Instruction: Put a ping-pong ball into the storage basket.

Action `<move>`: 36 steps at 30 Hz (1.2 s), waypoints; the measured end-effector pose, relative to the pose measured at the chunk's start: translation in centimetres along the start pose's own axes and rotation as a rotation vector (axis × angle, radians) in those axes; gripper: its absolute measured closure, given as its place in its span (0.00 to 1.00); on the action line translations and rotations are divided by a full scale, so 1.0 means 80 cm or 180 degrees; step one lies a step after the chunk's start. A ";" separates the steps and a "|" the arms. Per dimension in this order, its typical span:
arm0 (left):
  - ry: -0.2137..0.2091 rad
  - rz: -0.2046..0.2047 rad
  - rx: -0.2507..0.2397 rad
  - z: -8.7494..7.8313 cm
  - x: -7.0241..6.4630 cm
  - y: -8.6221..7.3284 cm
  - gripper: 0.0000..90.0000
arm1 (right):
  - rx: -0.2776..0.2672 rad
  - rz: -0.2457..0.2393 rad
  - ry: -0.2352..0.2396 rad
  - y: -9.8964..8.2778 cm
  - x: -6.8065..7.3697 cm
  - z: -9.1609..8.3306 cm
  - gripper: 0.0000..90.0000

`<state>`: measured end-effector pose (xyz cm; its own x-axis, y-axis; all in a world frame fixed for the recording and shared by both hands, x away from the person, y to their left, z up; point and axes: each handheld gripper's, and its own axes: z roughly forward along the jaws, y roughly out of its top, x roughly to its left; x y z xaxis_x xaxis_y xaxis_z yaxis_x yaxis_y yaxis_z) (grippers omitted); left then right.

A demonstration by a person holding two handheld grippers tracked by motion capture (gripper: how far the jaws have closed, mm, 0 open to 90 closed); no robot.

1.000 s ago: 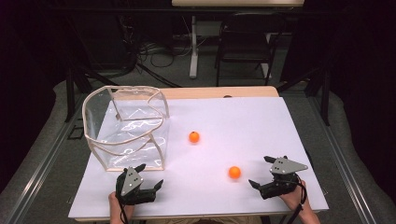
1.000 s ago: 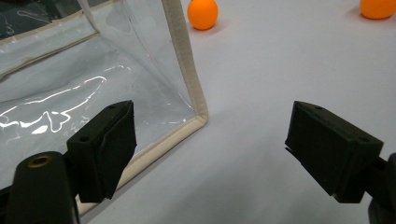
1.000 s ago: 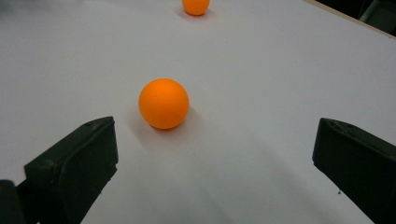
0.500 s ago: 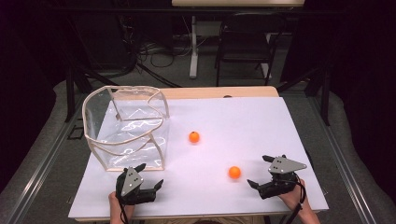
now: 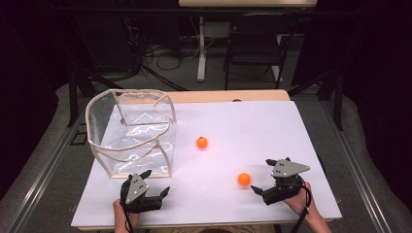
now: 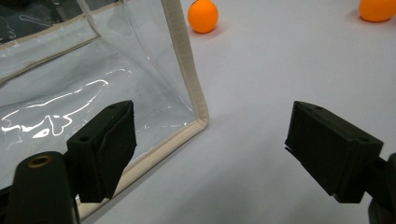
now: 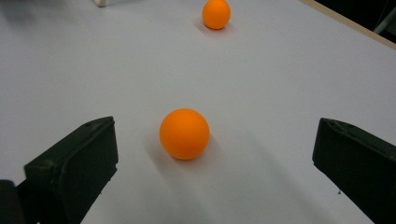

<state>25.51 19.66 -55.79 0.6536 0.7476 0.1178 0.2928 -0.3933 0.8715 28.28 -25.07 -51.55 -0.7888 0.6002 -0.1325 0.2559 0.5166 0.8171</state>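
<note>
High view: over the last second the right gripper [image 5: 266,180] has crept toward the near orange ball [image 5: 244,179], which lies on the white table [image 5: 252,126] just at its 9 o'clock, so a grasp looks imminent. Both grippers' jaws stand wide apart, the left gripper [image 5: 156,184] idle at the clear bag [image 5: 131,133]'s 6 o'clock. Being round, the ball has no long axis or heading.

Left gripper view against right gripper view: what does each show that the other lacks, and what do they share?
The left gripper view alone has the clear bag with its beige trim, its near corner lying between the open left claw. The right gripper view alone has the table's wooden edge and the open right claw, lined up on the nearer orange ball. Both share the white tabletop and the two orange balls, including the farther ball.
</note>
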 end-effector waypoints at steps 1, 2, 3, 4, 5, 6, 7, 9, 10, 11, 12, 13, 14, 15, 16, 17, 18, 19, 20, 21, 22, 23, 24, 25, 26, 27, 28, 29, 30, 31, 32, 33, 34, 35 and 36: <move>0.0003 0.0001 0.0000 0.000 0.000 0.000 0.18 | 0.0017 0.0004 0.0015 0.002 0.001 0.002 0.00; 0.0007 0.0012 0.0006 0.000 0.000 0.000 0.18 | 0.0020 -0.0005 0.0019 0.003 0.001 0.004 0.00; 0.0005 0.0014 0.0006 0.000 -0.001 0.000 0.18 | 0.0036 -0.0016 0.0031 0.004 0.001 0.005 0.00; 0.0007 0.0015 0.0006 0.000 -0.001 0.001 0.18 | 0.0044 -0.0031 0.0039 0.006 0.002 0.006 0.00; 0.0008 0.0018 0.0008 0.000 -0.001 0.001 0.18 | 0.0051 -0.0036 0.0040 0.007 0.002 0.008 0.00; 0.0010 0.0018 0.0011 0.000 -0.001 0.001 0.18 | 0.0056 -0.0033 0.0052 0.008 0.002 0.009 0.00; 0.0010 0.0018 0.0012 0.000 -0.001 0.001 0.18 | 0.0060 -0.0044 0.0062 0.009 0.002 0.010 0.00; 0.0000 0.0004 0.0023 0.001 -0.001 0.000 0.18 | 0.0081 -0.0060 0.0074 0.012 0.003 0.012 0.00; 0.0000 0.0004 0.0024 0.001 -0.001 0.000 0.18 | 0.0078 -0.0062 0.0079 0.013 0.003 0.013 0.00; -0.0001 0.0002 0.0020 0.001 -0.001 0.000 0.18 | 0.0085 -0.0068 0.0089 0.014 0.003 0.014 0.00; 0.0000 -0.0002 0.0018 0.001 -0.001 0.000 0.18 | 0.0085 -0.0076 0.0094 0.015 0.002 0.015 0.00; 0.0004 -0.0002 0.0015 0.001 -0.001 0.000 0.18 | 0.0099 -0.0078 0.0099 0.017 0.002 0.016 0.00; 0.0006 0.0000 0.0013 0.001 -0.001 0.000 0.18 | 0.0099 -0.0081 0.0101 0.018 0.002 0.017 0.00; 0.0010 0.0000 0.0012 0.001 -0.001 0.000 0.18 | 0.0102 -0.0084 0.0105 0.019 0.002 0.018 0.00; 0.0012 0.0007 0.0014 0.001 -0.001 0.000 0.18 | 0.0106 -0.0084 0.0119 0.020 0.001 0.019 0.00; 0.0008 0.0015 0.0015 0.001 -0.001 0.001 0.18 | 0.0118 -0.0091 0.0119 0.022 0.001 0.020 0.00; 0.0012 0.0021 0.0014 0.001 0.000 0.001 0.18 | 0.0120 -0.0091 0.0126 0.023 0.002 0.022 0.00; 0.0013 0.0020 0.0013 0.001 0.000 0.001 0.18 | 0.0134 -0.0097 0.0139 0.024 0.002 0.023 0.00; 0.0009 0.0006 0.0015 0.001 -0.001 0.000 0.18 | 0.0144 -0.0105 0.0143 0.025 0.001 0.025 0.00; 0.0009 0.0006 0.0016 0.001 -0.001 0.000 0.18 | 0.0149 -0.0105 0.0145 0.025 0.002 0.026 0.00; 0.0003 -0.0001 0.0014 0.001 -0.001 0.000 0.18 | 0.0155 -0.0108 0.0155 0.026 0.001 0.027 0.00; 0.0003 0.0001 0.0017 0.001 -0.001 0.000 0.18 | 0.0165 -0.0099 0.0161 0.027 0.002 0.029 0.00; 0.0007 0.0003 0.0013 0.001 -0.001 0.000 0.18 | 0.0177 -0.0102 0.0167 0.027 0.001 0.030 0.00; 0.0009 0.0014 0.0015 0.001 -0.001 0.000 0.18 | 0.0182 -0.0106 0.0168 0.028 0.002 0.032 0.00; 0.0004 0.0018 0.0015 0.001 -0.001 0.000 0.18 | 0.0193 -0.0104 0.0184 0.028 0.002 0.033 0.00; 0.0005 0.0017 0.0015 0.000 -0.001 0.000 0.18 | 0.0209 -0.0113 0.0190 0.029 0.002 0.035 0.00; 0.0004 0.0026 0.0021 0.000 -0.001 0.001 0.18 | 0.0219 -0.0123 0.0193 0.029 0.002 0.037 0.00; 0.0008 0.0024 0.0014 0.000 -0.001 0.001 0.18 | 0.0234 -0.0121 0.0208 0.030 0.002 0.038 0.00; 0.0018 0.0023 0.0012 0.000 -0.001 0.001 0.18 | 0.0257 -0.0127 0.0212 0.030 0.002 0.040 0.00; 0.0013 0.0025 0.0007 0.000 0.000 0.001 0.18 | 0.0271 -0.0128 0.0224 0.030 0.002 0.042 0.00; 0.0013 0.0027 0.0011 0.000 0.000 0.000 0.18 | 0.0282 -0.0138 0.0231 0.031 0.001 0.044 0.00; 0.0011 0.0015 0.0010 0.001 0.000 0.000 0.18 | 0.0297 -0.0134 0.0239 0.031 0.001 0.046 0.00; 0.0002 0.0003 0.0007 0.001 0.000 0.000 0.18 | 0.0304 -0.0133 0.0247 0.031 0.001 0.047 0.00; 0.0007 0.0006 0.0009 0.001 0.000 0.000 0.18 | 0.0316 -0.0126 0.0258 0.031 0.001 0.049 0.00; 0.0006 0.0016 0.0009 0.001 0.000 0.000 0.18 | 0.0321 -0.0128 0.0272 0.031 0.000 0.050 0.00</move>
<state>25.54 19.63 -55.80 0.6536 0.7468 0.1230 0.2917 -0.3985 0.8695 31.16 -21.30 -51.78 -0.8433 0.5257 -0.1123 0.2744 0.6006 0.7510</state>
